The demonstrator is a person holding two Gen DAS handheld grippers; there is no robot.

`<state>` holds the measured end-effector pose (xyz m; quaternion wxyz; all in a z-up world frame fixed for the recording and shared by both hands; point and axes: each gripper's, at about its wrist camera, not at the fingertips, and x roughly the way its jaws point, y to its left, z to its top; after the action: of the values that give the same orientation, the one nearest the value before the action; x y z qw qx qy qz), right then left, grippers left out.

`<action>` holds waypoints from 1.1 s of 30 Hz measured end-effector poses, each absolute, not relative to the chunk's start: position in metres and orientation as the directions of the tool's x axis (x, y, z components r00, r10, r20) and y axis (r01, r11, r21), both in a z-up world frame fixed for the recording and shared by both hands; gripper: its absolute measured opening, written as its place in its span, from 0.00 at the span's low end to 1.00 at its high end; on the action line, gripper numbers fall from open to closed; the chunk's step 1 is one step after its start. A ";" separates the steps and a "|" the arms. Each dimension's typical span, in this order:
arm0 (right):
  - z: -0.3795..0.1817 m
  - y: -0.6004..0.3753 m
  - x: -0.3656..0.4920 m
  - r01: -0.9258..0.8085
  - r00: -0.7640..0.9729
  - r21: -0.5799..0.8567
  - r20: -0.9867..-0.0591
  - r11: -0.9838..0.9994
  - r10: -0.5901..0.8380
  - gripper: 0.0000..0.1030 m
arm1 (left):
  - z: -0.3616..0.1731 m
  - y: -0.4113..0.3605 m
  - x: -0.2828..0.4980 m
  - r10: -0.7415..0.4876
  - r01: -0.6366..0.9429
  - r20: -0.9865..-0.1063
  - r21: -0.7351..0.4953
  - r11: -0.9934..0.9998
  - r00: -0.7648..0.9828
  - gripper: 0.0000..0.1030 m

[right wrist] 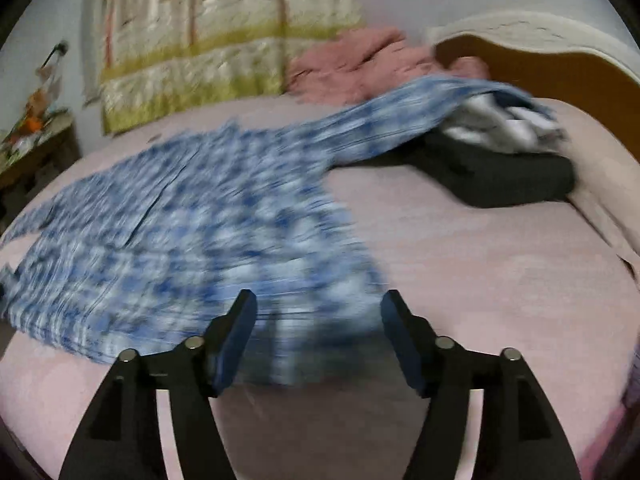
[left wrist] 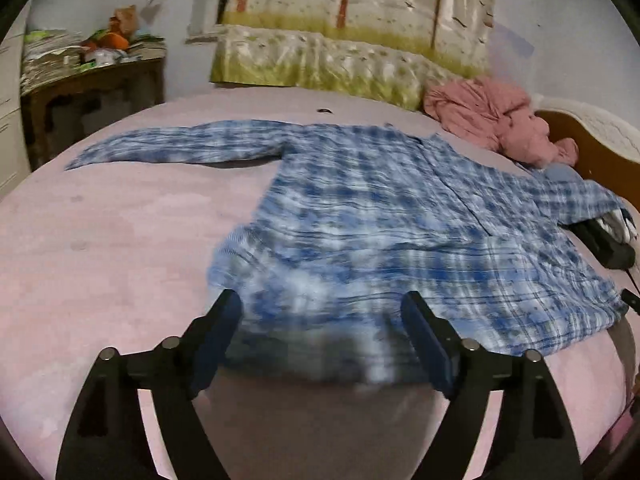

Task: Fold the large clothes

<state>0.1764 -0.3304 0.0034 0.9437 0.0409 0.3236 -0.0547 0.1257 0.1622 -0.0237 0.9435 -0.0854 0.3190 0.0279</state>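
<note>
Pink bedsheet (left wrist: 100, 240) is spread beneath a plaid shirt (left wrist: 380, 208) laid flat, its hem lying unpinched between both spread grippers, left gripper (left wrist: 322, 312) and right gripper (right wrist: 318, 310); a sleeve fold is judged next.

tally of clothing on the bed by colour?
Blue plaid: 1, the shirt spread flat
Pink: 1, the bundle by the headboard
Black: 1, the folded item
Grey-white: 1, the pile on the black item
Total: 4

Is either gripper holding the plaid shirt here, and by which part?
Nothing is held. The left gripper and right gripper both stand open over the plaid shirt's near hem, pads not pressing it.
</note>
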 end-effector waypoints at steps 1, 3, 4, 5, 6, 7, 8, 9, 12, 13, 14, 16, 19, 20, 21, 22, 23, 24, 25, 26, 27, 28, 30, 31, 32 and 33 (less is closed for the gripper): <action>0.006 -0.340 0.172 0.139 0.784 0.065 -0.617 0.988 -0.070 0.70 | -0.023 0.168 0.125 0.015 -0.125 -0.615 -0.136 0.983 0.788 0.86; 0.005 -0.357 0.172 0.151 0.771 0.094 -0.634 0.984 -0.058 0.74 | -0.025 0.180 0.132 0.076 -0.183 -0.636 -0.104 0.978 0.768 0.99; 0.004 -0.363 0.174 0.166 0.762 0.094 -0.644 0.982 -0.067 0.74 | -0.029 0.187 0.138 0.103 -0.214 -0.659 -0.090 0.973 0.745 0.99; 0.000 -0.370 0.176 0.186 0.748 0.095 -0.659 0.978 -0.078 0.74 | -0.034 0.195 0.144 0.110 -0.237 -0.681 -0.096 0.967 0.724 0.99; -0.004 -0.375 0.179 0.190 0.737 0.112 -0.672 0.975 -0.067 0.74 | -0.038 0.202 0.149 0.102 -0.251 -0.690 -0.119 0.961 0.717 0.99; -0.009 -0.379 0.182 0.174 0.729 0.146 -0.684 0.974 -0.028 0.74 | -0.044 0.209 0.153 0.080 -0.259 -0.701 -0.153 0.954 0.709 0.99; -0.014 -0.380 0.185 0.158 0.722 0.174 -0.692 0.972 0.007 0.74 | -0.051 0.215 0.158 0.032 -0.252 -0.722 -0.200 0.947 0.692 0.98; -0.020 -0.381 0.190 0.133 0.710 0.210 -0.703 0.969 0.055 0.73 | -0.055 0.219 0.159 0.003 -0.245 -0.728 -0.226 0.943 0.685 0.95; -0.026 -0.367 0.194 0.082 0.718 0.141 -0.695 0.987 0.040 0.28 | -0.047 0.211 0.152 -0.031 -0.160 -0.694 -0.208 0.965 0.719 0.05; -0.027 -0.362 0.193 0.078 0.725 0.125 -0.689 0.989 0.030 0.11 | -0.045 0.206 0.149 -0.046 -0.130 -0.688 -0.201 0.971 0.724 0.04; -0.026 -0.359 0.191 0.079 0.736 0.116 -0.677 0.990 0.021 0.06 | -0.043 0.203 0.144 -0.035 -0.129 -0.679 -0.190 0.973 0.733 0.04; -0.017 -0.352 0.184 0.160 0.783 0.000 -0.609 0.987 -0.127 0.06 | -0.039 0.201 0.131 -0.039 -0.119 -0.662 -0.193 0.974 0.749 0.04; -0.007 -0.352 0.177 0.189 0.791 -0.064 -0.582 0.980 -0.191 0.06 | -0.036 0.203 0.118 -0.071 -0.116 -0.650 -0.241 0.964 0.756 0.04; -0.008 -0.360 0.179 0.190 0.778 -0.034 -0.604 0.981 -0.172 0.06 | -0.038 0.203 0.114 -0.081 -0.114 -0.654 -0.251 0.961 0.752 0.04; -0.010 -0.366 0.181 0.196 0.766 -0.017 -0.621 0.981 -0.164 0.03 | -0.040 0.203 0.112 -0.067 -0.126 -0.661 -0.239 0.963 0.748 0.04; -0.012 -0.371 0.182 0.222 0.754 -0.032 -0.629 0.975 -0.192 0.00 | -0.041 0.203 0.111 -0.033 -0.143 -0.663 -0.210 0.967 0.748 0.04; -0.016 -0.378 0.182 0.304 0.729 -0.114 -0.611 0.946 -0.308 0.00 | -0.042 0.203 0.111 -0.021 -0.144 -0.660 -0.195 0.970 0.751 0.09; -0.018 -0.385 0.181 0.337 0.721 -0.139 -0.598 0.931 -0.350 0.00 | -0.043 0.201 0.112 -0.012 -0.140 -0.660 -0.177 0.974 0.751 0.16; -0.020 -0.399 0.179 0.321 0.725 -0.085 -0.619 0.943 -0.302 0.00 | -0.043 0.199 0.111 0.005 -0.136 -0.655 -0.150 0.979 0.756 0.22; -0.021 -0.413 0.174 0.255 0.745 0.041 -0.645 0.966 -0.169 0.00 | -0.040 0.196 0.110 0.038 -0.139 -0.634 -0.110 0.984 0.773 0.39; -0.018 -0.418 0.166 0.224 0.766 0.085 -0.631 0.971 -0.122 0.00 | -0.038 0.192 0.107 0.048 -0.127 -0.608 -0.086 0.988 0.792 0.48; -0.014 -0.417 0.161 0.203 0.781 0.075 -0.613 0.976 -0.115 0.00 | -0.033 0.186 0.103 0.040 -0.097 -0.576 -0.070 0.993 0.816 0.49; -0.001 -0.402 0.149 0.161 0.811 -0.001 -0.570 0.987 -0.133 0.00 | -0.023 0.173 0.096 0.014 -0.050 -0.536 -0.054 0.997 0.844 0.51; 0.005 -0.394 0.146 0.130 0.822 -0.006 -0.559 0.992 -0.111 0.01 | -0.018 0.165 0.093 -0.001 -0.027 -0.520 -0.045 0.999 0.854 0.52; 0.011 -0.386 0.144 0.092 0.829 0.005 -0.555 0.996 -0.074 0.03 | -0.013 0.155 0.091 -0.016 -0.001 -0.508 -0.033 0.999 0.861 0.55; 0.016 -0.377 0.142 0.048 0.832 0.021 -0.554 0.999 -0.029 0.13 | -0.010 0.146 0.090 -0.031 0.025 -0.502 -0.018 1.000 0.864 0.60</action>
<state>0.1418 -0.3765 0.0164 0.9569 0.0170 0.2893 -0.0201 0.0896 0.1464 -0.0100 0.9655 -0.0056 0.2600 -0.0143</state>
